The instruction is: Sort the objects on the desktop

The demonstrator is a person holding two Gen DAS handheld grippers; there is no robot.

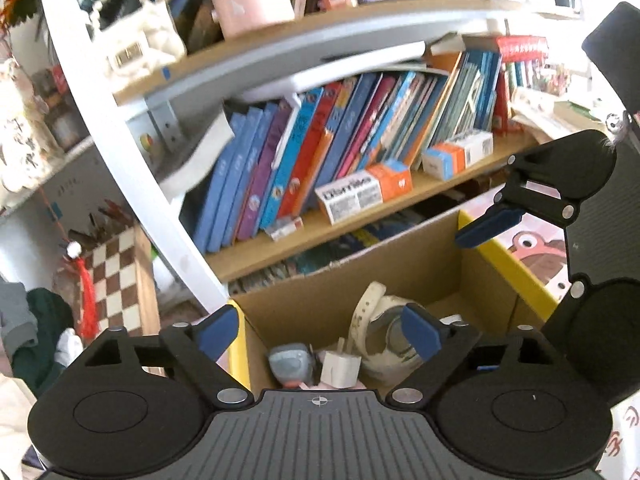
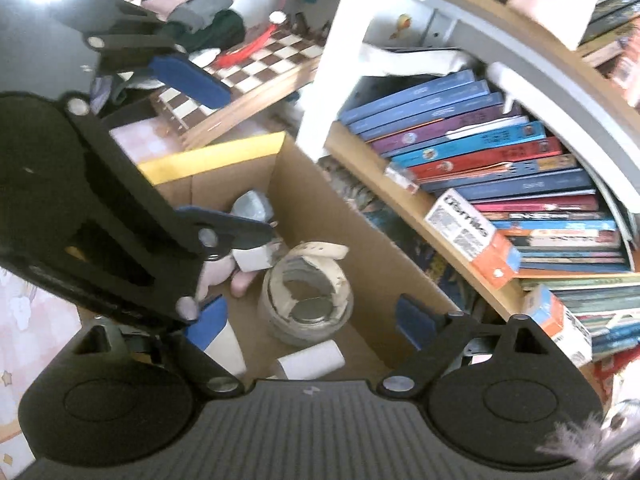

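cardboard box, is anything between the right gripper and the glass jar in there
Nothing visible does. The right gripper is open above the cardboard box, and the glass jar wrapped in a white strap sits uncovered right below.

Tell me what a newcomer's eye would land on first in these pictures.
First, the cardboard box with yellow-edged flaps, open below both tongs; it holds a glass jar with a cream strap draped over it and a white plug adapter. Behind it, leaning colourful books fill a wooden shelf, and a chessboard lies to the box's left.

a home kids' rm: bookshelf (image 1: 360, 216) w/ picture books (image 1: 304, 152), chessboard (image 2: 256, 68), handbag (image 1: 136, 40).
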